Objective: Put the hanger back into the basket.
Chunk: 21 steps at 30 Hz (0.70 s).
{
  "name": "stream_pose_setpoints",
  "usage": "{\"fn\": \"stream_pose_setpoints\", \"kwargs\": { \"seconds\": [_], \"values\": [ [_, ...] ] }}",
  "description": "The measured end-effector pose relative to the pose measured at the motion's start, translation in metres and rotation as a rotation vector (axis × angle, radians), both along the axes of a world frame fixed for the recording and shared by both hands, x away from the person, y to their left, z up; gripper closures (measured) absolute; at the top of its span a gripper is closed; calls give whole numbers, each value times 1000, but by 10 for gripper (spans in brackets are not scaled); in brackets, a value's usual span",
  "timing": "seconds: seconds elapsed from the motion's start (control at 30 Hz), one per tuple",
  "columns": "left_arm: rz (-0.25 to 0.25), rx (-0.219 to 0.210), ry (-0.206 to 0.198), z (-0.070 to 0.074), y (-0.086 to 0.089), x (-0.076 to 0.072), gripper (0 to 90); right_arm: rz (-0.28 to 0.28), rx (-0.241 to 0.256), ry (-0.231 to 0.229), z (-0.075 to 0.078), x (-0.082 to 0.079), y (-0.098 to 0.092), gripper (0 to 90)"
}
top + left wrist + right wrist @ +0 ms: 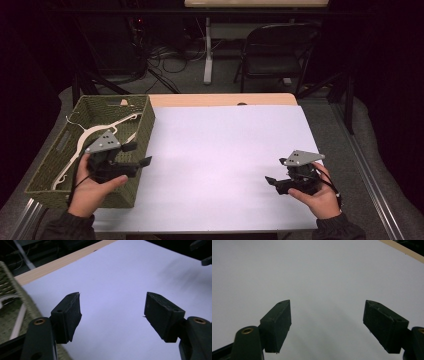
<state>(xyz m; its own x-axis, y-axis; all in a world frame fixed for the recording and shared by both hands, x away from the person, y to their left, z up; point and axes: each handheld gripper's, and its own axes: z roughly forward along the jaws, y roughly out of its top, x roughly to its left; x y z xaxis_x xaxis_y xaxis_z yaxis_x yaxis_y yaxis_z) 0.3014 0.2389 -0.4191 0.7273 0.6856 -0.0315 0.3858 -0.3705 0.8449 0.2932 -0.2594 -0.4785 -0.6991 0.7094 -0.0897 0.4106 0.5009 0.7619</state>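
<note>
A green woven basket [50, 162] stands at the table's left and holds white clothes hangers [82, 137]. My left gripper [139, 154] hovers at the basket's right wall with its jaws pointing right over the white sheet [225, 150]. In the left gripper view it [112, 307] is open and holds nothing, with the basket's wall [7, 282] and a hanger [18, 320] at the left. My right gripper [276, 171] is held low near the sheet's right side, jaws pointing left. The right gripper view has it [327, 315] open over the bare sheet [312, 272].
The wooden table edge [225, 100] runs along the far side of the sheet. Beyond it, on the floor, are a dark folding chair [277, 50], a table leg [207, 50] and loose cables [170, 62]. The right gripper's tips [202, 252] appear far off in the left gripper view.
</note>
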Motion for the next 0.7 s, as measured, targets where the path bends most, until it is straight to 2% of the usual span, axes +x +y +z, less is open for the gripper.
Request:
{"fn": "stream_pose_setpoints", "kwargs": {
  "seconds": [0.03, 0.07, 0.17, 0.27, 0.3, 0.4, 0.5, 0.53, 0.57, 0.6, 0.67, 0.7],
  "values": [
    [0, 0, 0, 0, 0, 0, 295, -5, 5, 1, -2, -1, -2, 222],
    [-16, -7, 6, -8, -9, -1, 298, -9, 4, 0, -4, -2, -3, 222],
    [-26, -12, 9, -17, -18, -2, 300, -21, 11, -3, -7, -4, -5, 222],
    [-53, -8, 18, -32, -34, -7, 304, -47, 35, -9, -11, -8, -10, 222],
    [-53, -8, 18, -32, -34, -7, 304, -47, 35, -9, -11, -8, -10, 222],
    [-87, 35, 18, -46, -49, -12, 304, -62, 45, -11, -17, -9, -12, 222],
    [-94, 36, 22, -53, -53, -13, 304, -76, 47, -22, -22, -10, -11, 223],
    [-90, 27, 28, -57, -55, -14, 304, -79, 36, -9, -22, -10, -12, 223],
    [-95, 22, 35, -65, -58, -15, 304, -83, 50, -20, -25, -10, -12, 224],
    [-95, 22, 35, -65, -58, -15, 305, -83, 50, -20, -25, -10, -12, 224],
    [-105, 13, 17, -76, -59, -16, 312, -90, 64, 4, -28, -8, -14, 224],
    [-105, 13, 17, -76, -59, -16, 313, -90, 64, 4, -28, -8, -14, 224]
  ]
}}
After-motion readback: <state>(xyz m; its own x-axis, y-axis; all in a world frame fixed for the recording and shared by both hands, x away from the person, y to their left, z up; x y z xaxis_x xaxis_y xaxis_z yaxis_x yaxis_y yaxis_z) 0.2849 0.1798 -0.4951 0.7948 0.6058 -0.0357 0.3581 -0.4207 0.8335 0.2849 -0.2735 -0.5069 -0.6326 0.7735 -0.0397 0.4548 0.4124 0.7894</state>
